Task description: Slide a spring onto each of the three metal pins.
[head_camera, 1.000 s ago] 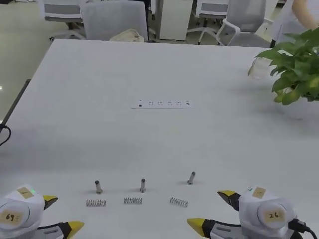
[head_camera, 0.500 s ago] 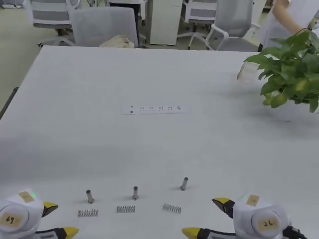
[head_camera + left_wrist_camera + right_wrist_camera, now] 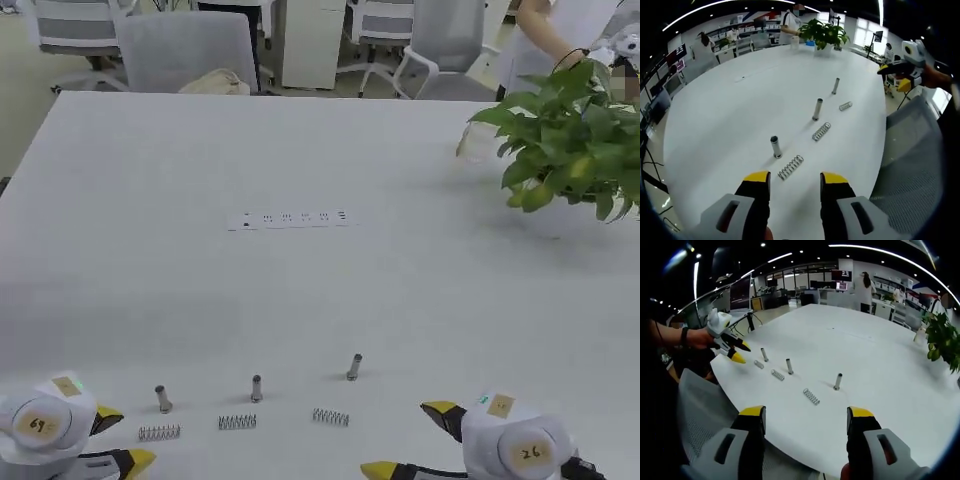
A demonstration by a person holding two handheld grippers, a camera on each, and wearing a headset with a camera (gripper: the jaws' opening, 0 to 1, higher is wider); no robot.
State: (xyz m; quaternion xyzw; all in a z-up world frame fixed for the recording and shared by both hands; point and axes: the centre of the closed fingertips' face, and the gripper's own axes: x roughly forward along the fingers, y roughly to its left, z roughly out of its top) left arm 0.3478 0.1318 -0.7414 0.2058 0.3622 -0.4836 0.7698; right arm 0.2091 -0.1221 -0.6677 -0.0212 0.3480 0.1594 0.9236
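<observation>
At the left edge of the head view we hold the left gripper (image 3: 125, 438) low over the near edge of the white table (image 3: 300, 290). Its yellow-tipped jaws stand apart with nothing between them. In its own view they frame the left spring (image 3: 790, 167), which lies just ahead of them.

Moving right, three short metal pins stand on end in a row near our edge of the table: the left pin (image 3: 163, 399), the middle pin (image 3: 256, 388) and the right pin (image 3: 354, 366). The right pin sits a little farther from us than the other two. A spring lies flat on the table on the near side of each pin, close to it but not touching. The left spring lies below the left pin, the middle spring (image 3: 237, 422) below the middle pin, and the right spring (image 3: 330, 416) below and slightly left of the right pin.

Farther back, near the middle of the table, lies a white power strip (image 3: 290, 217).

To the right of the row we hold the right gripper (image 3: 408, 440), also low at the near edge. Its jaws are spread wide and hold nothing. In its own view the right spring lies ahead of them.

At the far right of the table stands a leafy green plant (image 3: 565, 140).
</observation>
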